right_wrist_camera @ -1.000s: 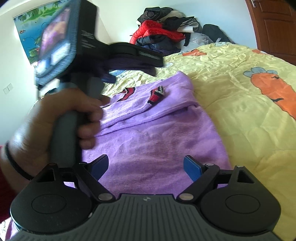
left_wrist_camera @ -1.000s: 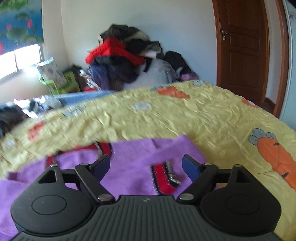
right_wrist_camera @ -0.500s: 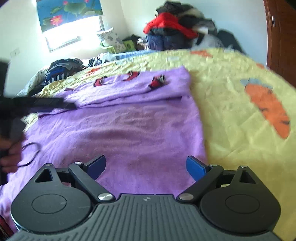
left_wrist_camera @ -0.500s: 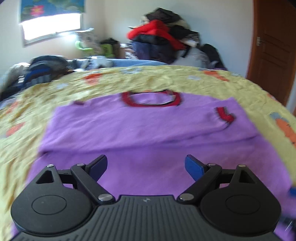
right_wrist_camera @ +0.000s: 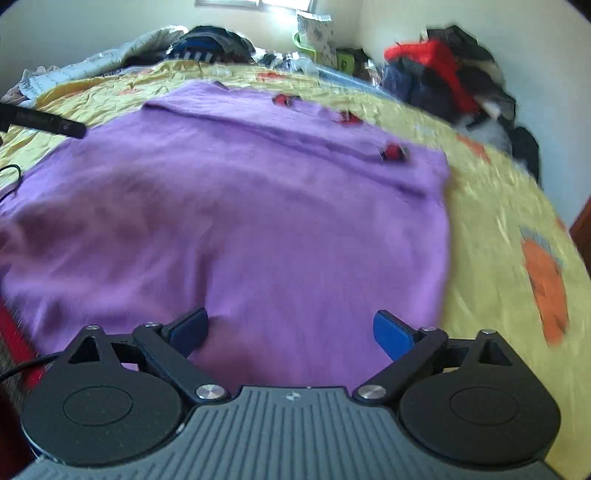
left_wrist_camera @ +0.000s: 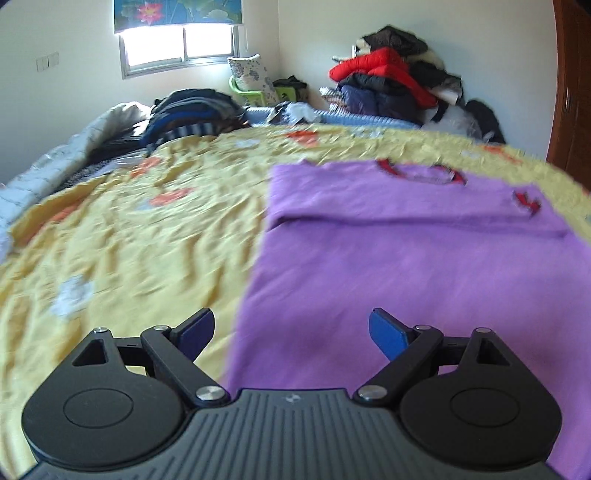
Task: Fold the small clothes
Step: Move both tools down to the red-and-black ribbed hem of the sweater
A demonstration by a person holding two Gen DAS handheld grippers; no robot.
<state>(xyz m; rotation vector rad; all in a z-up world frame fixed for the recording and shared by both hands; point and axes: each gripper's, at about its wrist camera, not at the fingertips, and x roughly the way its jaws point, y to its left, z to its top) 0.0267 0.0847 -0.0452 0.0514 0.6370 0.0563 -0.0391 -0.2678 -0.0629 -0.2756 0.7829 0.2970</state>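
Setting: we log this as a home bedroom. A bed (left_wrist_camera: pixel 129 236) takes up most of both views, covered by a wrinkled yellow sheet with orange carrot prints (right_wrist_camera: pixel 546 280). A crumpled quilt (left_wrist_camera: pixel 74 147) and dark clothes lie bunched at its far side. A tall heap of jackets (left_wrist_camera: pixel 395 81), red, navy and black, stands against the white wall in the corner. A window (left_wrist_camera: pixel 181 48) under a lotus-flower blind (left_wrist_camera: pixel 177 13) lets in daylight. We also note a wall switch plate (left_wrist_camera: pixel 48 61), a green chair (left_wrist_camera: pixel 251 94) with a patterned cushion, and a brown wooden door (left_wrist_camera: pixel 572 92) at the right.
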